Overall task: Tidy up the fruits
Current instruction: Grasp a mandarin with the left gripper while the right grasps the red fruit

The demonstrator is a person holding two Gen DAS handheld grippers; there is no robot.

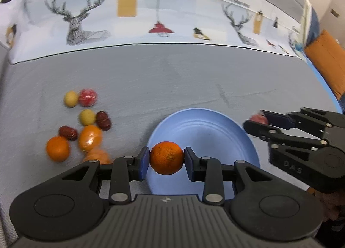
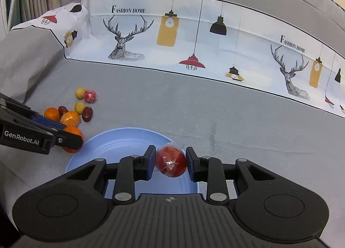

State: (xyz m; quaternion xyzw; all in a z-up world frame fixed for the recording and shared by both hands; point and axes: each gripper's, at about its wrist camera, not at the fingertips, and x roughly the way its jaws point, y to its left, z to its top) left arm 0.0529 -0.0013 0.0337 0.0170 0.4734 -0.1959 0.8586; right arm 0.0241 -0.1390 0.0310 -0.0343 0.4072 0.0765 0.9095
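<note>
My left gripper [image 1: 166, 159] is shut on an orange [image 1: 166, 157] and holds it over the near left rim of the blue plate [image 1: 204, 131]. My right gripper [image 2: 171, 162] is shut on a red wrapped fruit [image 2: 171, 162] above the plate's [image 2: 120, 140] right rim. The right gripper also shows at the right of the left wrist view [image 1: 262, 121], beside the plate. A loose pile of fruits [image 1: 84, 122] lies on the grey cloth left of the plate: oranges, two yellow balls, two dark red dates, one red wrapped fruit. The same pile shows in the right wrist view [image 2: 73, 109].
A grey cloth [image 1: 172, 79] covers the surface. A white printed band with deer and lamps [image 2: 194, 38] runs across the back. An orange cushion [image 1: 327, 58] sits at the far right. The left gripper's body [image 2: 25, 131] reaches in beside the pile.
</note>
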